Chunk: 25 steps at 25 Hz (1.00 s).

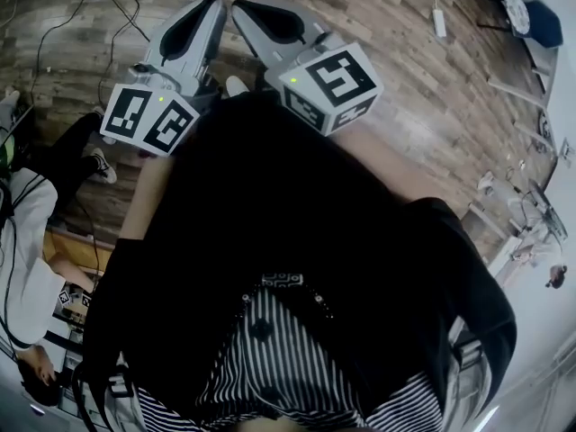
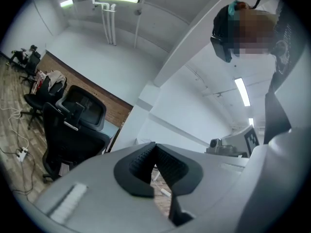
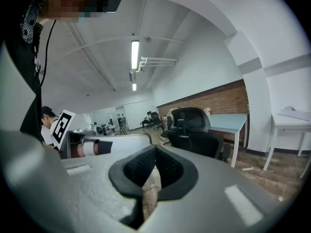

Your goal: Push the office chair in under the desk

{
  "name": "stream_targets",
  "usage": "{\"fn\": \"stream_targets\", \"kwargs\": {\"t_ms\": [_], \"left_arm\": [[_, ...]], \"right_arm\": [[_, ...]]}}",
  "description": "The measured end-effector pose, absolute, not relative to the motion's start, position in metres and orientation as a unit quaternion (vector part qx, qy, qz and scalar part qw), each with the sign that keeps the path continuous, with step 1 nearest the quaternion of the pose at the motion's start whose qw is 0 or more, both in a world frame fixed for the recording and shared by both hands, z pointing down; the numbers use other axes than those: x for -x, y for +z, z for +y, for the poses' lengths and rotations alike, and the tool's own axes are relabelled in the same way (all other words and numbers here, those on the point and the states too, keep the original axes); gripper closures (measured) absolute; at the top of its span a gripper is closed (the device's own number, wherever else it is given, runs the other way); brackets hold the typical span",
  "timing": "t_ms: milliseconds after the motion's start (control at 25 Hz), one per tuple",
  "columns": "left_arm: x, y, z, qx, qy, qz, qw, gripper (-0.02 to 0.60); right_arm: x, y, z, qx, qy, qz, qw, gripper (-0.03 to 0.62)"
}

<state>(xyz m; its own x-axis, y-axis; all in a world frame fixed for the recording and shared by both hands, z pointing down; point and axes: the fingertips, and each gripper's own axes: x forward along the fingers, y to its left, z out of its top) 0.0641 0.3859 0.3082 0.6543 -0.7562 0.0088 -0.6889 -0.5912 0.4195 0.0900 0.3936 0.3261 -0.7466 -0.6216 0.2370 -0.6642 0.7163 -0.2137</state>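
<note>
With my left gripper (image 2: 155,149) and right gripper (image 3: 155,152) both clenched empty, I'd approach the office chair (image 3: 194,130) at one o'clock and push its backrest squarely toward the desk (image 3: 228,123).

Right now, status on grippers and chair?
Left gripper and right gripper: jaws shut, empty. Chair ahead by the desk, not touched yet. Power strip on floor, off to chair's left.
</note>
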Motion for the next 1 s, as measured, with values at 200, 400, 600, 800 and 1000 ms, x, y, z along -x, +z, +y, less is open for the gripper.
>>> {"fn": "stream_targets", "kwargs": {"t_ms": [200, 400, 600, 800, 1000], "left_arm": [[-0.053, 0.311, 0.38, -0.884, -0.079, -0.418, 0.192, 0.584], [-0.021, 0.319, 0.346, -0.859, -0.081, -0.46, 0.211, 0.584], [-0.005, 0.312, 0.293, -0.85, -0.082, -0.481, 0.2, 0.584], [-0.007, 0.299, 0.236, -0.852, -0.083, -0.483, 0.184, 0.584], [-0.012, 0.286, 0.182, -0.848, -0.088, -0.493, 0.173, 0.584]], "right_arm": [[-0.079, 0.326, 0.369, -0.347, 0.142, -0.924, 0.078, 0.592], [-0.049, 0.322, 0.342, -0.301, 0.132, -0.941, 0.08, 0.592], [-0.032, 0.316, 0.288, -0.28, 0.127, -0.949, 0.072, 0.592], [-0.025, 0.304, 0.23, -0.267, 0.118, -0.954, 0.062, 0.592], [-0.031, 0.293, 0.176, -0.255, 0.114, -0.959, 0.055, 0.592]]}}
